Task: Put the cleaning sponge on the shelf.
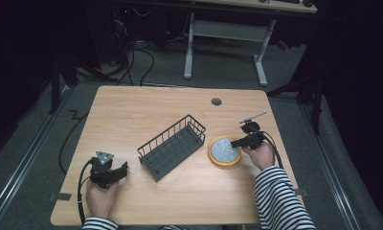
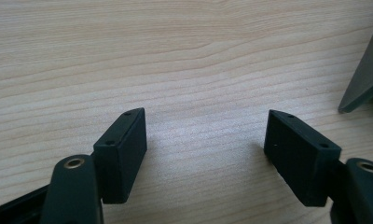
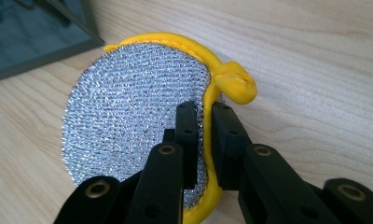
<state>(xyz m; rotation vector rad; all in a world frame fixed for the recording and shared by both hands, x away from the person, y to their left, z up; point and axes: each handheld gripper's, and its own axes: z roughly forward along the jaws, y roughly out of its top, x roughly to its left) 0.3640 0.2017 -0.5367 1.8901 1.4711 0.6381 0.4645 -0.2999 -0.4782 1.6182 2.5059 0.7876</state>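
A round scouring pad (image 1: 224, 150) with a silver mesh face and a yellow rim lies on the wooden table, right of a dark wire basket (image 1: 172, 145). My right gripper (image 1: 237, 142) is shut on the pad's right edge; in the right gripper view the two black jaws pinch the yellow rim and mesh of the scouring pad (image 3: 128, 112) between them at my right gripper (image 3: 205, 135), and a yellow loop (image 3: 236, 84) sticks out beyond them. My left gripper (image 1: 123, 168) rests at the front left of the table, open over bare wood (image 2: 205, 140), with nothing between its fingers.
The wire basket lies diagonally in the middle of the table, and its corner (image 2: 364, 79) shows at the right of the left gripper view. A round cable hole (image 1: 216, 101) sits near the table's (image 1: 146, 105) far edge. Cables and a desk frame (image 1: 225, 45) lie on the floor beyond.
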